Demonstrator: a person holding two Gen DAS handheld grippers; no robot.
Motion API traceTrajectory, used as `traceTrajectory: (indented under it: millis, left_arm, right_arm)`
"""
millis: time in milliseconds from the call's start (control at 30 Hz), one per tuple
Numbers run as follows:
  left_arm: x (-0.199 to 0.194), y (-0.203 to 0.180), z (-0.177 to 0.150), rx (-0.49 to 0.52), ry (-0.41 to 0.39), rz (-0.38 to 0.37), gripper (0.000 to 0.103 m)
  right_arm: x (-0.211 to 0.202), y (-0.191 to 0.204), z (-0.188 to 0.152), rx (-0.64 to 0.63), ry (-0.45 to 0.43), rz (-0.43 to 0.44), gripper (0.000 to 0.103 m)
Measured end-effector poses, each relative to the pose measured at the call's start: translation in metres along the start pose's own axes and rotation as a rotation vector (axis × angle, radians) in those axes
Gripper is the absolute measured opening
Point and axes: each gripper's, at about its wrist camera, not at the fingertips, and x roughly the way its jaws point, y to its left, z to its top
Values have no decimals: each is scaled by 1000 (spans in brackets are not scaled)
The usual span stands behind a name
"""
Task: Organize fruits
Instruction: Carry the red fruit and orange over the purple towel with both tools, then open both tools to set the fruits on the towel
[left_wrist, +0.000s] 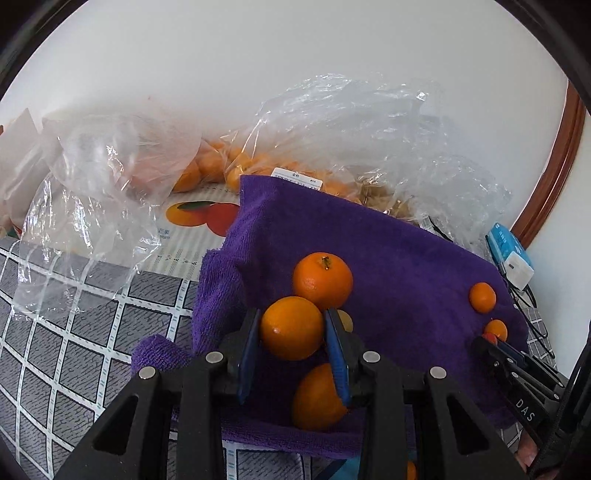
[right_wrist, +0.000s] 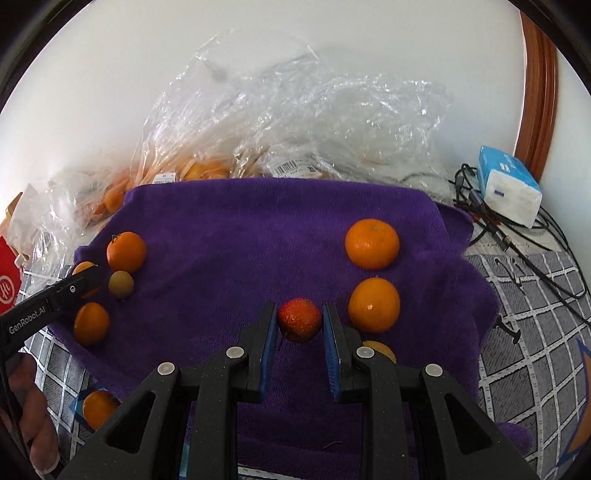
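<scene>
Orange (left_wrist: 291, 328) sits clamped between left gripper (left_wrist: 292, 334) pads, near the tips, over towel (left_wrist: 399, 258). Right gripper (right_wrist: 299, 320) pinches red fruit (right_wrist: 299, 319) at fingertips, narrow gap.

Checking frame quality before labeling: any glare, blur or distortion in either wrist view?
Left wrist: heavy fisheye bending of the tablecloth grid, black vignette corners, glare on the plastic bags. Right wrist: same bending, wall blown out white, sharp highlight on one orange; no motion blur.
</scene>
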Motion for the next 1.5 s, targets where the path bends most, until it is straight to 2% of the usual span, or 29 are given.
traceTrajectory:
  millis: [833,1000,1200,1267,1433,1500]
  left_arm:
    - [5,-6,-3,42,0,35,33]
    - [4,-5,-2,38,-4,28,33]
    - [-4,-5,-3,32,-45,9,47]
    - [-9,-5,-2,29,-63,4,50]
    - [-21,0,1,3,-103,-12,50]
    - [-27,0,4,6,-123,-2,50]
  right_arm:
    - [1,3,-9,-22,7,-14,25]
    - [-5,5,-9,-31,-20,-14,40]
    - [-14,3,-8,-22,-56,-9,52]
    - [-16,3,-7,-19,-62,-13,55]
    - [-23,5,-5,-26,-54,0,58]
    - [-30,8,-3,-28,-78,-3,59]
